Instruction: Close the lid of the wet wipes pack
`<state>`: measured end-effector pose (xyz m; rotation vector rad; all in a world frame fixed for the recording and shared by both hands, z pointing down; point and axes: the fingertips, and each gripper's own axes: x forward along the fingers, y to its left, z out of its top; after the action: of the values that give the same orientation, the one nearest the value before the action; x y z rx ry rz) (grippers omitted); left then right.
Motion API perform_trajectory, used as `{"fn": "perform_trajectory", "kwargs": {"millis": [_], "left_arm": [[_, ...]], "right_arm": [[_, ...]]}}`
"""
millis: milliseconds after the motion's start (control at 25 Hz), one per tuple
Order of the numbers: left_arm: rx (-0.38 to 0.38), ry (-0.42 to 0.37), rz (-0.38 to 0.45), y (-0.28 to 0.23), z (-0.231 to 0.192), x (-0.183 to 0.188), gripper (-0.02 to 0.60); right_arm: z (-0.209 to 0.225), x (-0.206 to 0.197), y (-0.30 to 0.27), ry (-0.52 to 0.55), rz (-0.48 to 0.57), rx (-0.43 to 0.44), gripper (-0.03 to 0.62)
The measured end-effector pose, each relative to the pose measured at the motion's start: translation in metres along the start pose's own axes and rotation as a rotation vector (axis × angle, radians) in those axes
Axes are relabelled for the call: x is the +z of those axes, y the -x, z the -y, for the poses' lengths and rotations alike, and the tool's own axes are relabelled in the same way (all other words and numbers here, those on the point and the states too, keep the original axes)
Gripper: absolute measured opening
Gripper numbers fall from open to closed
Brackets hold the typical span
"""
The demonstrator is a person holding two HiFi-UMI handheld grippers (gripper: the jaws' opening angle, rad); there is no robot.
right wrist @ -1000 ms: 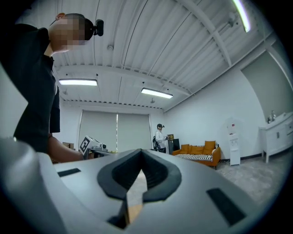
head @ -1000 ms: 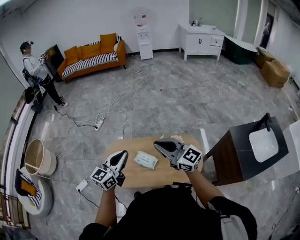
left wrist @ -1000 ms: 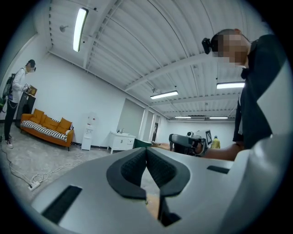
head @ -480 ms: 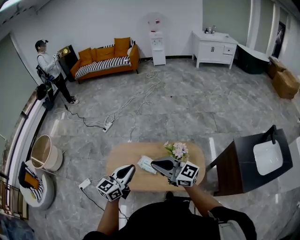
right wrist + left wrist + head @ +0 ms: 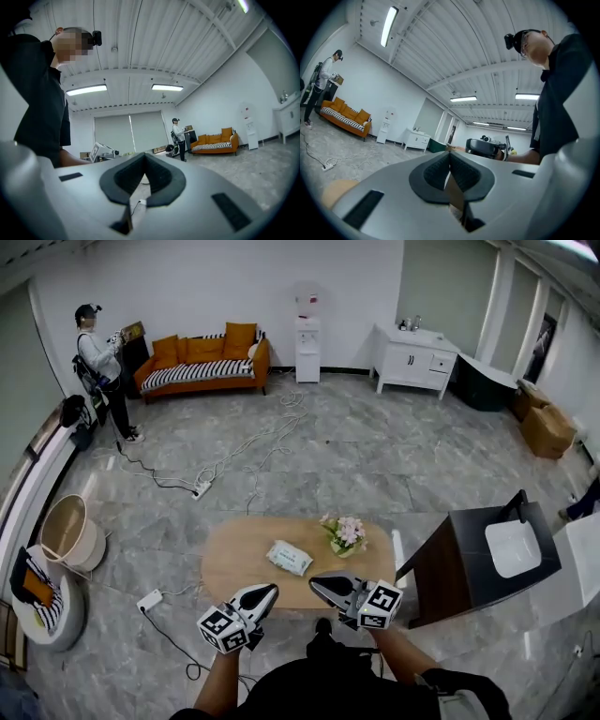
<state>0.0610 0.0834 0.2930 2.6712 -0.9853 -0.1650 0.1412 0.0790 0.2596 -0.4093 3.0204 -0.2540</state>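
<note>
The wet wipes pack (image 5: 290, 558) is laid flat on the desk (image 5: 230, 568), left of a bunch of flowers (image 5: 344, 532). The left gripper (image 5: 268, 592) and right gripper (image 5: 317, 583) are held at the desk's near edge, fingers pressed together on nothing.

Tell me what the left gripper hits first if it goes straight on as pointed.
Nothing close, it seems: the left gripper points roughly level above the table, just past the right gripper, toward the room's far side. The flowers may sit below that line; depth is unclear.
</note>
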Motion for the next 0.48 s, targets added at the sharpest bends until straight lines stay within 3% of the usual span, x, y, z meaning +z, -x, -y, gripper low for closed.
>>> {"fn": "perform_trajectory", "kwargs": {"millis": [200,480], "left_arm": [[-0.015,0.012,0.021,0.063,0.039,-0.013,0.015],[0.000,0.020,0.040,0.099,0.070,-0.020,0.015]], "right_arm": [[-0.067,-0.019,0.004,-0.029,-0.023,-0.003,0.011],[-0.126,-0.026,0.015,-0.006,-0.039,0.038,0.011]]}}
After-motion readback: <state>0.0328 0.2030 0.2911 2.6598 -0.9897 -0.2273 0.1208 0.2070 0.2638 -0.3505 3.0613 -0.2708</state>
